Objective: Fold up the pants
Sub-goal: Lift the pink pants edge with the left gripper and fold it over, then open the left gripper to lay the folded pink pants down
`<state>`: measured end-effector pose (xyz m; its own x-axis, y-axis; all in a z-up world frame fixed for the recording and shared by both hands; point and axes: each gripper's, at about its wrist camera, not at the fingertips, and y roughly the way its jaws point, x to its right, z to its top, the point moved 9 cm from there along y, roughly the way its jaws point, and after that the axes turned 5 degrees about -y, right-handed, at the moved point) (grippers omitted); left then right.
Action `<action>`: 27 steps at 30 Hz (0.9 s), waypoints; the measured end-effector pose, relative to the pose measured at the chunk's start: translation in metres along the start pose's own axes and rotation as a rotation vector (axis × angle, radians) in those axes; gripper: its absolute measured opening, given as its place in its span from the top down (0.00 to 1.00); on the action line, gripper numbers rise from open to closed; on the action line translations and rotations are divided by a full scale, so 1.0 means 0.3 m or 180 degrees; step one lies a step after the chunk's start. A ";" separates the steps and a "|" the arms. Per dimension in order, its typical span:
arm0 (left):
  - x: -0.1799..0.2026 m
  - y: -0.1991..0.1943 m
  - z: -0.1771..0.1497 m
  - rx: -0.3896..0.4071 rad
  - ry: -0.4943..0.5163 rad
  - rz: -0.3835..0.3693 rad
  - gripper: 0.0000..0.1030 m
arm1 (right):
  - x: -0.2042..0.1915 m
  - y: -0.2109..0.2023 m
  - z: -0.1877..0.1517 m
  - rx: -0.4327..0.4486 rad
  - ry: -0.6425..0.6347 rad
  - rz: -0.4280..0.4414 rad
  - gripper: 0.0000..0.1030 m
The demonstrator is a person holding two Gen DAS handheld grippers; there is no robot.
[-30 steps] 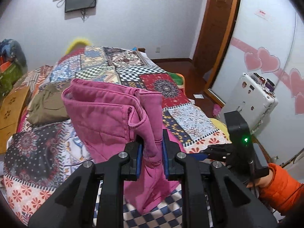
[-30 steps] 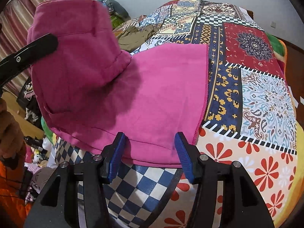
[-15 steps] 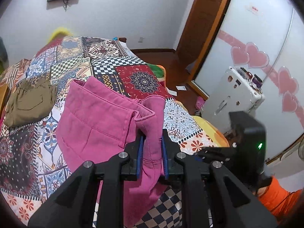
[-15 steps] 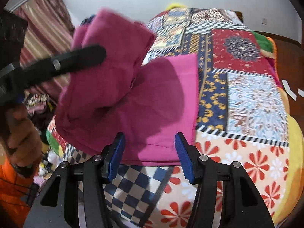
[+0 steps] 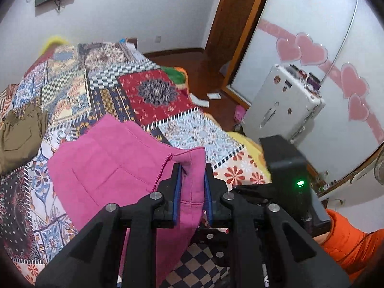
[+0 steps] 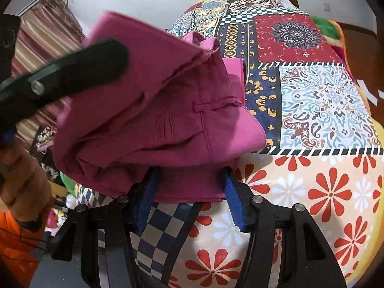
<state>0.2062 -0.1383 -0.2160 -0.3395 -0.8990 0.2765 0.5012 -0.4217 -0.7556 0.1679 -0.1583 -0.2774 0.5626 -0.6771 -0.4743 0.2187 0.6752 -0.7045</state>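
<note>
The pink pants (image 5: 112,165) lie on the patchwork bed (image 5: 153,91), partly doubled over. My left gripper (image 5: 192,171) is shut on a folded edge of them, the cloth pinched between its blue pads and draping down. In the right wrist view the lifted pants (image 6: 153,110) hang over their lower layer, and one black finger of the left gripper (image 6: 72,72) crosses them, blurred. My right gripper (image 6: 190,176) stands half open at the near edge of the pants. That edge lies over its fingertips and the pads do not press it.
An olive-brown garment (image 5: 19,132) lies on the bed at the left. A white case (image 5: 283,105) stands on the floor by the heart-decorated wall. The right gripper's body (image 5: 285,177) and an orange sleeve (image 5: 348,247) sit close beside the left gripper. A striped curtain (image 6: 36,36) hangs at the left.
My left gripper has carried the held fold across and lower, laying it over the rest of the pants. The pants' near edge now covers the right gripper's fingertips.
</note>
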 end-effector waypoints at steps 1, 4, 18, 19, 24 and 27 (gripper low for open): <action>-0.003 0.014 -0.009 -0.0057 -0.0038 -0.0023 0.84 | -0.010 -0.006 -0.005 0.0001 -0.0009 -0.0009 0.49; -0.007 0.021 -0.027 -0.0144 -0.0102 -0.0131 0.84 | -0.020 -0.008 -0.002 0.0001 -0.0029 -0.0031 0.49; 0.008 0.058 -0.018 -0.0197 -0.0135 -0.0088 0.83 | -0.011 -0.047 -0.047 -0.0077 -0.0014 0.0079 0.49; 0.005 0.066 -0.015 -0.0218 -0.0183 -0.0114 0.83 | -0.005 -0.042 -0.052 -0.0090 -0.0016 0.0076 0.49; -0.002 0.133 -0.028 -0.0411 -0.0282 -0.0121 0.83 | 0.004 -0.043 -0.050 -0.0077 0.0016 0.0118 0.49; -0.005 0.180 -0.067 -0.0611 -0.0271 -0.0079 0.81 | 0.008 -0.062 -0.053 -0.0071 0.0035 0.0104 0.49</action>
<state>0.2179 -0.1574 -0.2692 -0.2773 -0.8989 0.3393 0.3301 -0.4208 -0.8449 0.1525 -0.1770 -0.2737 0.5603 -0.6580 -0.5031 0.1824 0.6905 -0.7000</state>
